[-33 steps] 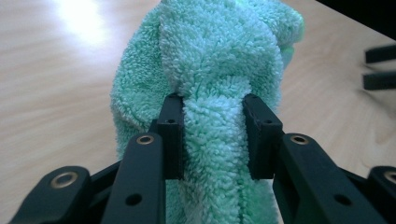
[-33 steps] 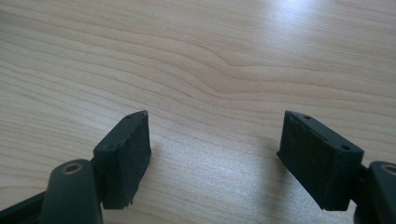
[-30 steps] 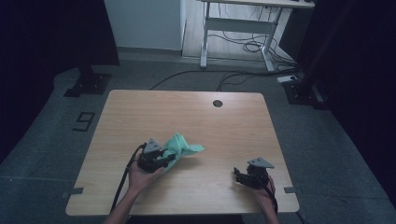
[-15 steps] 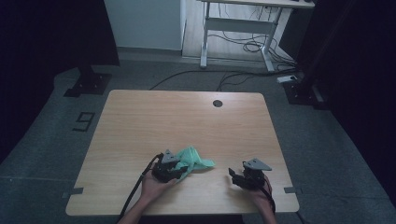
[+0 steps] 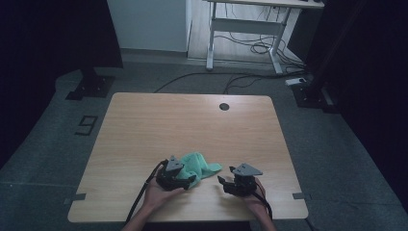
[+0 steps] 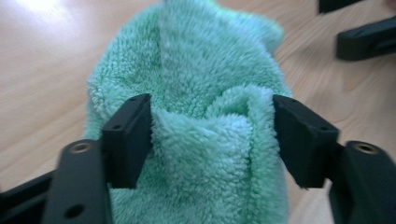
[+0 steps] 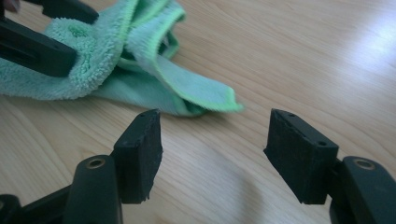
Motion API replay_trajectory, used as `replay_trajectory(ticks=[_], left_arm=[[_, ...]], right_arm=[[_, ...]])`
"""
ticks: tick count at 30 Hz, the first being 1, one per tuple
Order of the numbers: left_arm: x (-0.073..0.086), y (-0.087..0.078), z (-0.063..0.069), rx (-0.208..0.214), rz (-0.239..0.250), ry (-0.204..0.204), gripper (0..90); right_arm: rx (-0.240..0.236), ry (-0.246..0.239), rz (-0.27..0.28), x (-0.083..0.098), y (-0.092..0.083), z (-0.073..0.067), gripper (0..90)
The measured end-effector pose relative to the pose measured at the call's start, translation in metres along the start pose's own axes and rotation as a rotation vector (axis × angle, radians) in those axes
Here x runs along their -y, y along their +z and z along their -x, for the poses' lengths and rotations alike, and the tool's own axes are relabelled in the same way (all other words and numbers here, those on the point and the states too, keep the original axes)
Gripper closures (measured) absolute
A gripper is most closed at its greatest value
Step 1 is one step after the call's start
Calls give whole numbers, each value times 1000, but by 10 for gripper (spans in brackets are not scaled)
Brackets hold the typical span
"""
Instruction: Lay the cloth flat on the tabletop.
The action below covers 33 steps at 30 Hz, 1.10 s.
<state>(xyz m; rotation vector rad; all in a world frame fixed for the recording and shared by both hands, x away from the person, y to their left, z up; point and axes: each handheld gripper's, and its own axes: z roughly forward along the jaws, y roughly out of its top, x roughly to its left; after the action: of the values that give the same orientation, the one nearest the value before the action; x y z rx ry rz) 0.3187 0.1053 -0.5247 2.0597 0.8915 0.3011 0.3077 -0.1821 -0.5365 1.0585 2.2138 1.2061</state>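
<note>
The wooden bench (image 5: 144, 125) has rounded corners and a dark round hole (image 5: 223, 106) near its far edge. A crumpled green cloth (image 5: 202, 166) lies on it near the front edge, the rest of the top bare.

A single dark figure "9" (image 5: 85, 125) marked on the grey floor (image 5: 43, 159), just beside the left edge of the wooden table (image 5: 144, 120), no other lettering, label or brand readable anywhere in the scene
</note>
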Motion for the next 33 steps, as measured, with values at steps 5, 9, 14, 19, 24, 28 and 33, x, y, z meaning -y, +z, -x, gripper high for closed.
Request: replay_trajectory(ticks=[5, 9, 14, 19, 24, 28, 33], left_arm=[[2, -16, 5, -4, 16, -6, 290], [8, -18, 12, 7, 1, -4, 280], [15, -12, 19, -5, -29, 18, 272], [19, -6, 20, -42, -54, 37, 318], [25, 0, 13, -70, -77, 20, 498], [25, -5, 9, -53, -60, 7, 633], [24, -11, 2, -33, -38, -10, 736]], right_arm=[[-18, -30, 18, -10, 5, -5, 389], [-46, -57, 6, -17, 17, -9, 421], [-86, -85, -30, -20, 35, -14, 491], [-103, -94, -52, -18, 47, -15, 643], [-101, -35, -47, -17, 44, -7, 823], [-118, -8, -33, -15, 38, -2, 867], [-117, -25, -14, -16, 31, -1, 873]])
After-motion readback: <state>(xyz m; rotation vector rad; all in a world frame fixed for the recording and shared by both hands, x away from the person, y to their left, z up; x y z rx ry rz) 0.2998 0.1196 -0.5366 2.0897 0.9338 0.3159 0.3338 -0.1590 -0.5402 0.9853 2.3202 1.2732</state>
